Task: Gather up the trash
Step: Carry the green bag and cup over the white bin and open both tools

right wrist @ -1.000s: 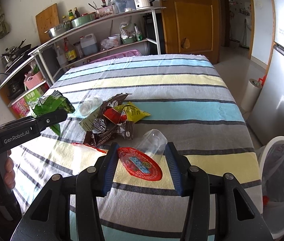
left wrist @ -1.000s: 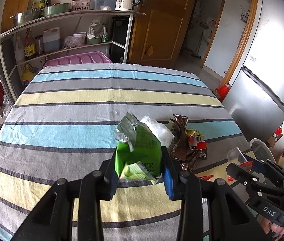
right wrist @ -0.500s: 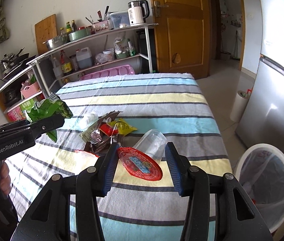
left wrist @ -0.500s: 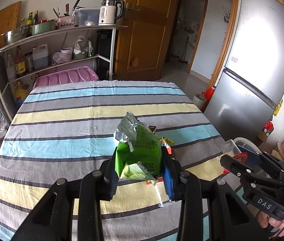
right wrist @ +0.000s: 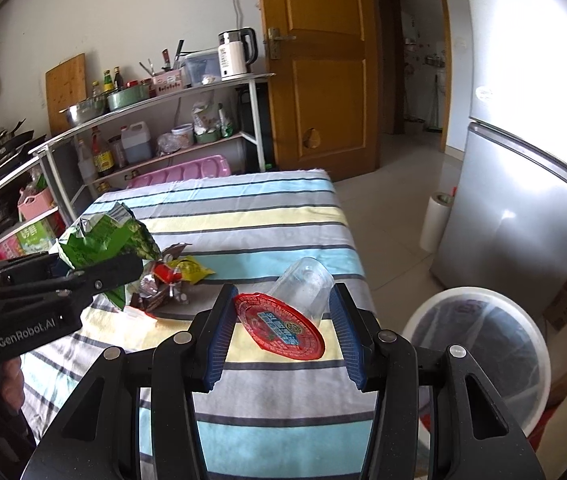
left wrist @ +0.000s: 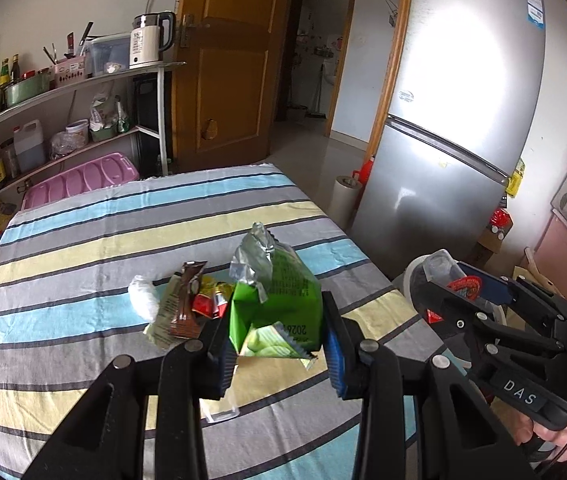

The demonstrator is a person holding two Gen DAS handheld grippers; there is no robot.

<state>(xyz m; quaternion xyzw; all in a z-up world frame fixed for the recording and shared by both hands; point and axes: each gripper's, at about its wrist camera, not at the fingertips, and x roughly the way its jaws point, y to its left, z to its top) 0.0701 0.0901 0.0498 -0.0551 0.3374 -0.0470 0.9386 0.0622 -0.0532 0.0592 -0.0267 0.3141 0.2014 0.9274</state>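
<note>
Both pieces are lifted off the striped counter [right wrist: 267, 216] and in carry: the left gripper [left wrist: 279, 340] clamps a green snack bag [left wrist: 279, 300], the right gripper [right wrist: 283, 328], angled downward, clamps a clear plastic cup [right wrist: 303, 284]; next, swing toward the bin [right wrist: 479, 356] at four o'clock and release.

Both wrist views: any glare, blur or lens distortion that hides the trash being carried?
Left wrist view: the fridge door is blown out by glare, corners vignetted black, edges bowed; the green snack bag in the left gripper stays sharp. Right wrist view: same washout on the fridge at right; the clear cup and its red lid in the right gripper read clearly.
</note>
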